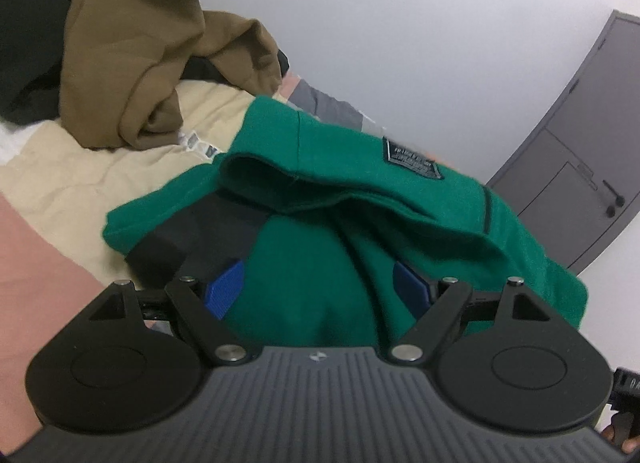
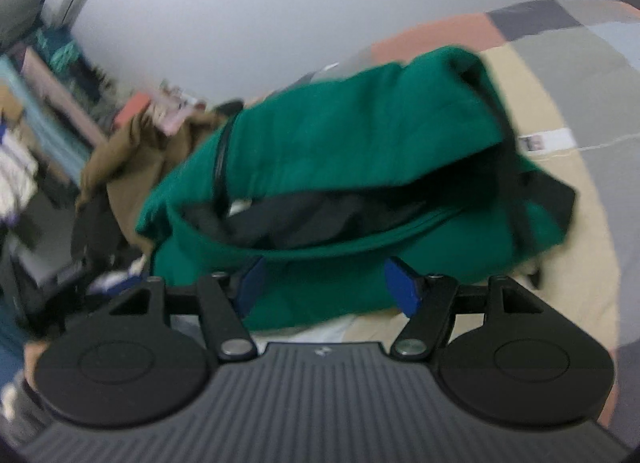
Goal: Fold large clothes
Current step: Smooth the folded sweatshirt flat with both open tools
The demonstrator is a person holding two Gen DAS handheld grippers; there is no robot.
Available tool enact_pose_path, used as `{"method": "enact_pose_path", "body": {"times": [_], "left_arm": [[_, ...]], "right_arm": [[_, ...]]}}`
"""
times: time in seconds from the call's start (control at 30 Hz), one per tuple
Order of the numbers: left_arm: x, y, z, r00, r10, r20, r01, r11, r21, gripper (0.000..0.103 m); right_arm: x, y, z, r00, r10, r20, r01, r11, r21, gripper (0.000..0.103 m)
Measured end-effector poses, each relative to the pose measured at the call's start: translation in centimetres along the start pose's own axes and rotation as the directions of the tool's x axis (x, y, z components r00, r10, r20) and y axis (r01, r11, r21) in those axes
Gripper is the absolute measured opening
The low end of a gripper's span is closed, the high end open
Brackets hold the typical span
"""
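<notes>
Green jacket, folded into a thick bundle, sits gripped wide between my left tongs and right tongs above the bed; next I'd lower it flat and let go.

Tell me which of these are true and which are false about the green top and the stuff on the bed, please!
1. The green sweatshirt is folded into a bundle. True.
2. A dark patch is sewn on the green sweatshirt. True.
3. The brown garment lies neatly folded. False: it sits in a crumpled heap behind the green one.
4. Both grippers are empty. False: the left gripper and the right gripper each have green cloth between their blue pads.
5. The door is bright red. False: it is grey.
6. The sweatshirt is over a beige bed cover. True.
</notes>
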State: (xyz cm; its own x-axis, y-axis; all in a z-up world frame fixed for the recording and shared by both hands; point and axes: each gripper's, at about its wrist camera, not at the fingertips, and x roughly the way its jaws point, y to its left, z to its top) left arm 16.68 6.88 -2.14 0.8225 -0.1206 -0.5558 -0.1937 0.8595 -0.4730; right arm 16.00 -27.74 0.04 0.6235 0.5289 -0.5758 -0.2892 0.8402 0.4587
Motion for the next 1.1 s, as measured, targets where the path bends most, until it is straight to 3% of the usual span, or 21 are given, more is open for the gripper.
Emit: {"method": "enact_pose_path", "body": {"times": [0.17, 0.3, 0.5, 0.73, 0.93, 1.03, 1.1], "left_arm": [[2.3, -0.5, -0.5, 0.999, 0.040, -0.010, -0.039, 0.997, 0.064, 0.085], [2.6, -0.6, -0.4, 0.999, 0.039, 0.009, -0.040, 0.997, 0.073, 0.085], [2.4, 0.2, 0.5, 0.998, 0.029, 0.057, -0.032, 0.998, 0.049, 0.085], [2.6, 0.8, 1.6, 0.993, 0.006, 0.115, -0.012, 0.998, 0.056, 0.085], [2.8, 1.7, 2.4, 0.985, 0.002, 0.171, -0.009, 0.999, 0.041, 0.085], [3.0, 2.7, 2.7, 0.984, -0.007, 0.177, 0.005, 1.000, 0.014, 0.085], [3.4, 3.2, 2.9, 0.985, -0.021, 0.172, 0.021, 1.000, 0.002, 0.085]], "right_arm": [[4.1, 2.2, -1.6, 0.998, -0.009, -0.069, 0.004, 0.997, -0.076, 0.067], [6.4, 3.3, -0.9, 0.995, -0.096, 0.027, 0.099, 0.984, -0.148, 0.064], [9.1, 4.7, 3.5, 0.984, -0.108, 0.141, 0.132, 0.975, -0.176, 0.064], [14.4, 5.0, 9.4, 0.976, -0.161, 0.146, 0.182, 0.972, -0.150, 0.064], [18.9, 5.3, 12.6, 0.964, -0.225, 0.139, 0.244, 0.960, -0.138, 0.064], [20.7, 4.7, 13.7, 0.948, -0.278, 0.157, 0.297, 0.948, -0.115, 0.064], [22.2, 3.8, 14.3, 0.947, -0.292, 0.132, 0.305, 0.948, -0.093, 0.064]]}}
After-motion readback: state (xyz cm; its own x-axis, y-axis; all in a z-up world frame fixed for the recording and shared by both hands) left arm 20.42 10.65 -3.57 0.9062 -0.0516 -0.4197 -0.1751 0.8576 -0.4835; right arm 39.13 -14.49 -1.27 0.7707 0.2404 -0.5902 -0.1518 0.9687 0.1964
